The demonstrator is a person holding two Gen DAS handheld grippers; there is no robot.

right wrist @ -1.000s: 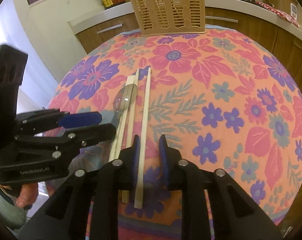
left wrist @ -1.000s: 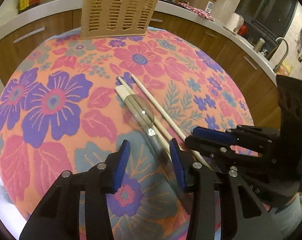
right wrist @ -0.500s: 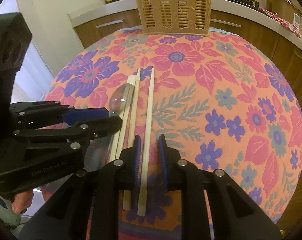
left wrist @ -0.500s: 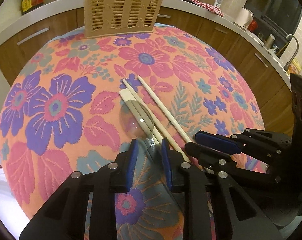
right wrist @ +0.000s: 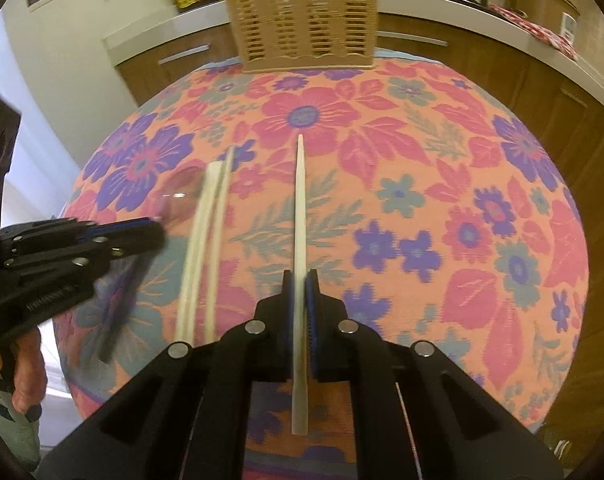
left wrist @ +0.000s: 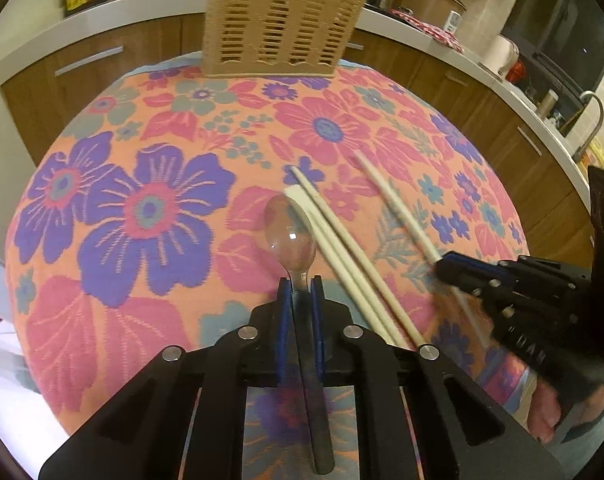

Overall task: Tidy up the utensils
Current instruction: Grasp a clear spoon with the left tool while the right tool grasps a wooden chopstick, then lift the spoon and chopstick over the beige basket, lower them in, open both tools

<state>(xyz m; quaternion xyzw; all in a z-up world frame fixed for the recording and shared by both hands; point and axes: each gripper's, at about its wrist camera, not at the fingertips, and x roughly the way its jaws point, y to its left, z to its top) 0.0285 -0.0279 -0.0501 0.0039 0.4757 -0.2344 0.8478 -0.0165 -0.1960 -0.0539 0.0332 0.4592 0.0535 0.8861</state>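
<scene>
L claw (left wrist: 300, 285) clamped on spoon (left wrist: 290, 236) handle | R claw (right wrist: 300, 280) clamped on chopstick (right wrist: 300, 200)

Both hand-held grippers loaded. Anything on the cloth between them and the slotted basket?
Nothing visible. The left hand-held gripper is shut on the clear spoon, the right hand-held gripper on one chopstick. Ahead is only bare floral cloth up to the basket. Two more chopsticks lie between the grippers, off either path.

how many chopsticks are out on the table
3. One chopstick is clamped in the right gripper; two chopsticks lie side by side on the floral cloth beside the spoon. The basket may hide more.
</scene>
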